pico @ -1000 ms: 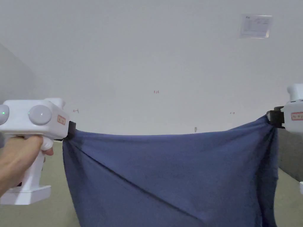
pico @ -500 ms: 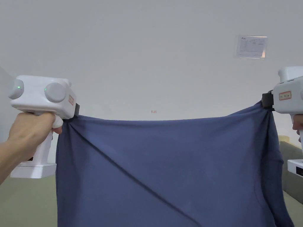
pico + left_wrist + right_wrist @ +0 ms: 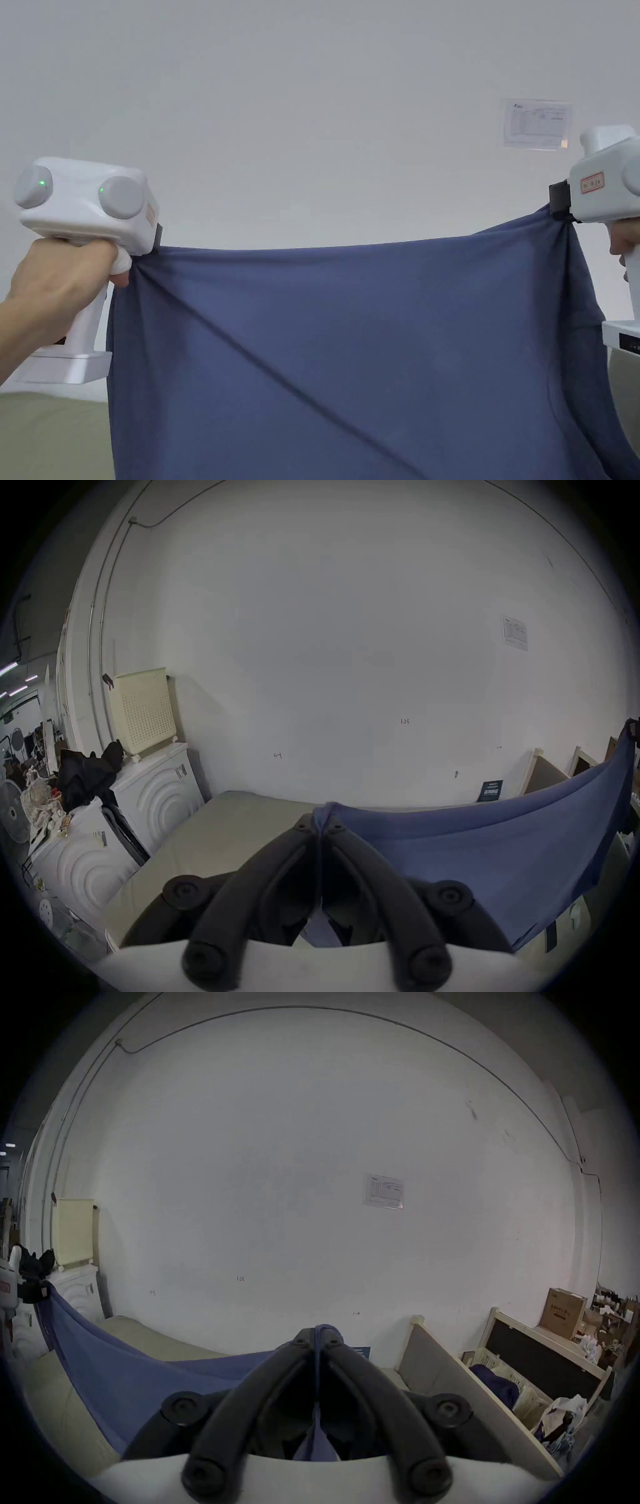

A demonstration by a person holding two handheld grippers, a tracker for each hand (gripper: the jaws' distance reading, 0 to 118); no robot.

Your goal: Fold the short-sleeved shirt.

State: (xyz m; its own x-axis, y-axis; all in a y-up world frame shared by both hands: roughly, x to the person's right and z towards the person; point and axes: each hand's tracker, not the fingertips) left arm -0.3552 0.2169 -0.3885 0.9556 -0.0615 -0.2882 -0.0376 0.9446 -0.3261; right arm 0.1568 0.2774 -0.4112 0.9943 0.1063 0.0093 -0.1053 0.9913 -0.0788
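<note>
i hold the blue shirt (image 3: 350,350) up in the air in front of a white wall (image 3: 312,112). my left gripper (image 3: 320,830) is squeezed tight on one top corner of the shirt, with a bit of blue cloth poking out past its tips. my right gripper (image 3: 318,1335) is squeezed tight on the other top corner the same way. the top edge of the shirt runs almost straight between the two grippers, a little higher on the right side. the rest of the shirt hangs down like a curtain, with one long slanted crease across it. a paper sheet (image 3: 536,124) is stuck on the wall above the right gripper. a tan flat surface (image 3: 207,840) lies below the shirt.
</note>
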